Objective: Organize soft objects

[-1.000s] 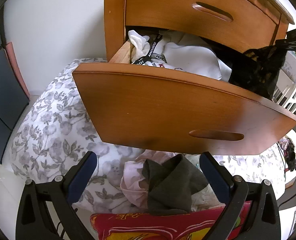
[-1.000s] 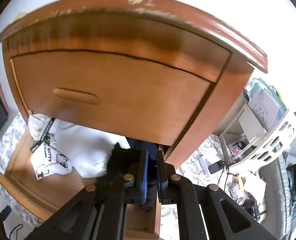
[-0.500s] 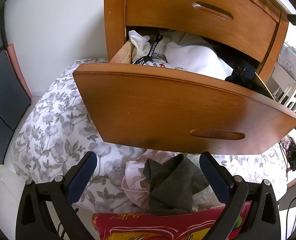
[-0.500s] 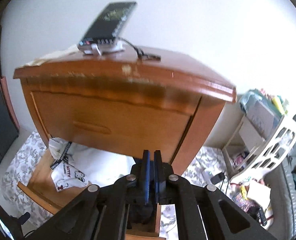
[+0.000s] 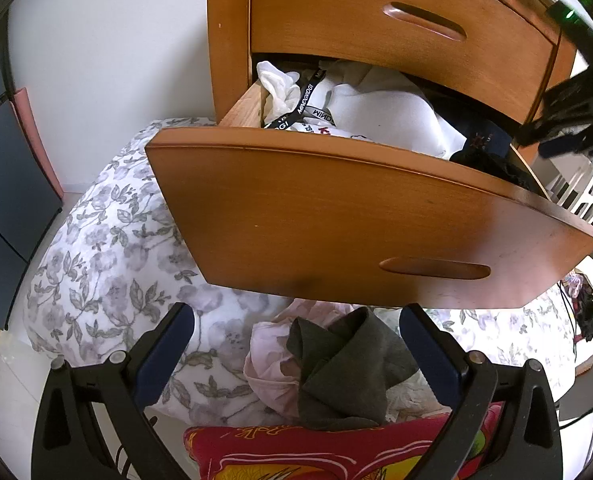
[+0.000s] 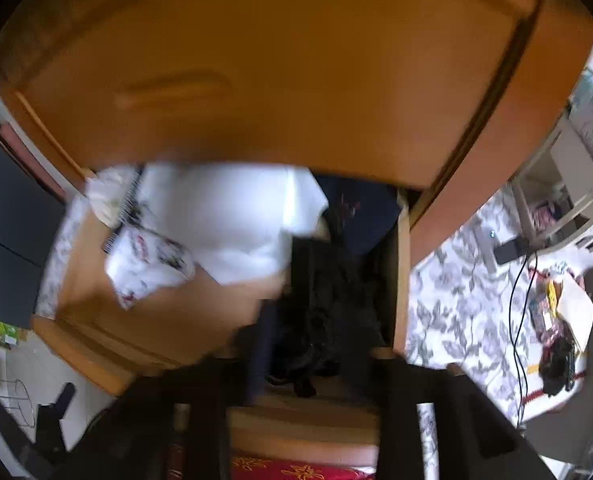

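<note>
right gripper [image 6: 316,344] opening over black garment [image 6: 328,308] in open drawer [image 5: 360,216]

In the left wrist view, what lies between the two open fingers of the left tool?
In the left wrist view, a dark grey folded garment on pink cloth lies between the left tool's fingers, untouched.
</note>
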Demonstrator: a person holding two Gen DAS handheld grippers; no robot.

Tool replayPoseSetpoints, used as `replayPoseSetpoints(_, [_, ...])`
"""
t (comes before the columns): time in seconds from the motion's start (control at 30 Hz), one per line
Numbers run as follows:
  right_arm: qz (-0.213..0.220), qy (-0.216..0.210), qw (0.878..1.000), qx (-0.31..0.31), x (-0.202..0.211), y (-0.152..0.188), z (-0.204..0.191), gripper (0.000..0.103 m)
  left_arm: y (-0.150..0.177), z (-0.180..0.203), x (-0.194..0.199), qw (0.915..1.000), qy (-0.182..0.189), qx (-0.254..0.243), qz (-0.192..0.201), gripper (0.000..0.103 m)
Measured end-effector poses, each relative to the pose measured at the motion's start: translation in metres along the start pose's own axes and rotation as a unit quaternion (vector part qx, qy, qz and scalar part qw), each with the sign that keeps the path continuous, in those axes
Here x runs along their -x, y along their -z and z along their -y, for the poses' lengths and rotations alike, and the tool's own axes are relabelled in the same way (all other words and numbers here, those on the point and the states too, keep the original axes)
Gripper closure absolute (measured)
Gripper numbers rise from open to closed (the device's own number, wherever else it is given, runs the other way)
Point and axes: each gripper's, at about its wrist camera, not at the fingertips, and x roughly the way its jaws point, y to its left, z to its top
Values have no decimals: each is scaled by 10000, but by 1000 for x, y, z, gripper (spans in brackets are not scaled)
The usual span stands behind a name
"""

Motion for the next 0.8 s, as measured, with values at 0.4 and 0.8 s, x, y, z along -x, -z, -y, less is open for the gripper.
replayPoseSetpoints(0.4, [-765, 677, 9946, 163, -70, -11, 9, 51, 0, 0, -1, 10000, 34, 6, -23, 1])
replayPoseSetpoints(0.8, [-670, 983, 9921, 407, -78, 2, 12, 89, 0, 0, -1, 10000, 20, 2, -22, 1])
